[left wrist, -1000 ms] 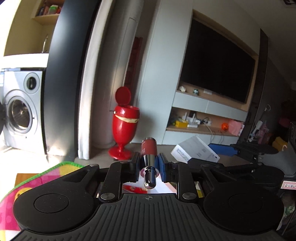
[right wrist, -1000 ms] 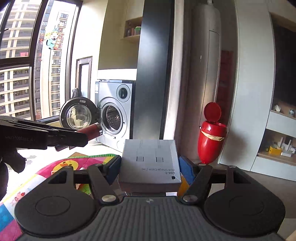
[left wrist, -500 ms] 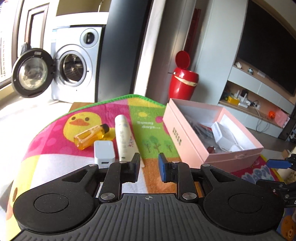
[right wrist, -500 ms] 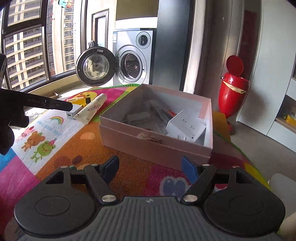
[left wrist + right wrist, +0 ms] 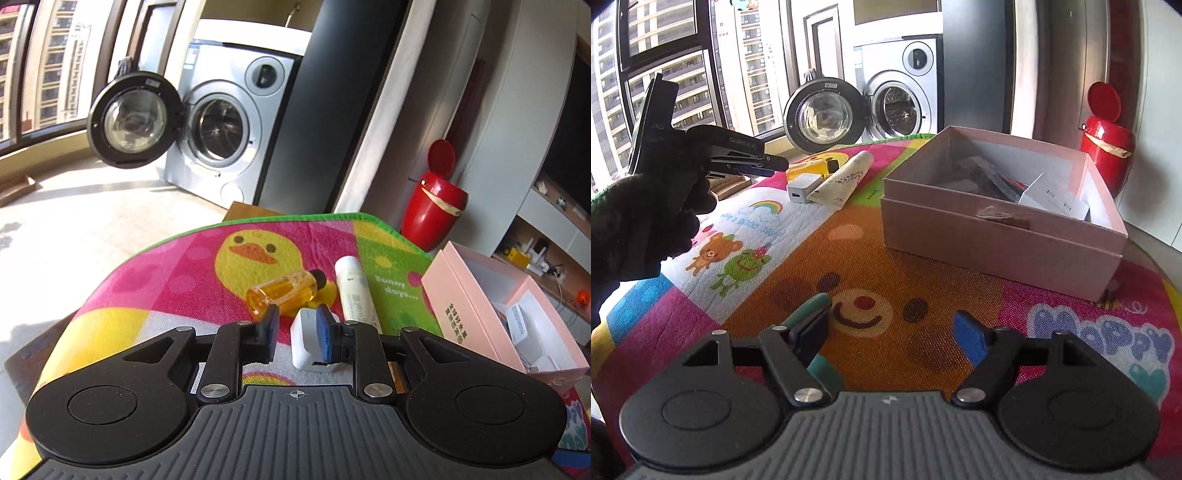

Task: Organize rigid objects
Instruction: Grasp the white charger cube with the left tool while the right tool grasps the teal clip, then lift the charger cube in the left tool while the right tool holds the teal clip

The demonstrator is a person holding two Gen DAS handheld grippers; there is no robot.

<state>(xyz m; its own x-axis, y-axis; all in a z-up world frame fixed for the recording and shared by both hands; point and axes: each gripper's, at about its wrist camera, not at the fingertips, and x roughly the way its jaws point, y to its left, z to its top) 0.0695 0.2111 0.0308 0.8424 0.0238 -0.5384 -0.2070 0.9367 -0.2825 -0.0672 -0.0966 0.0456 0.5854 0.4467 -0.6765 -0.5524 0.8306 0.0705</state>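
Note:
My left gripper (image 5: pixel 297 332) is open, low over the play mat, with a white charger block (image 5: pixel 304 343) between its fingers, against the right pad. An amber bottle (image 5: pixel 284 291) and a white tube (image 5: pixel 356 295) lie just beyond. The pink box (image 5: pixel 461 317) with several items inside stands to the right. My right gripper (image 5: pixel 890 332) is open and empty over the mat, short of the pink box (image 5: pixel 993 236). In the right wrist view the left gripper (image 5: pixel 746 162) hovers by the charger (image 5: pixel 802 187), tube (image 5: pixel 846 177) and bottle (image 5: pixel 812 168).
A colourful play mat (image 5: pixel 894 266) covers the table. A washing machine (image 5: pixel 225 133) with its door open stands behind. A red bin (image 5: pixel 432 206) stands by the wall. A green-handled object (image 5: pixel 812 306) lies by the right gripper's left finger.
The left gripper has moved down and forward to the charger block and opened wider around it. The right gripper has drawn back from the box and stays open.

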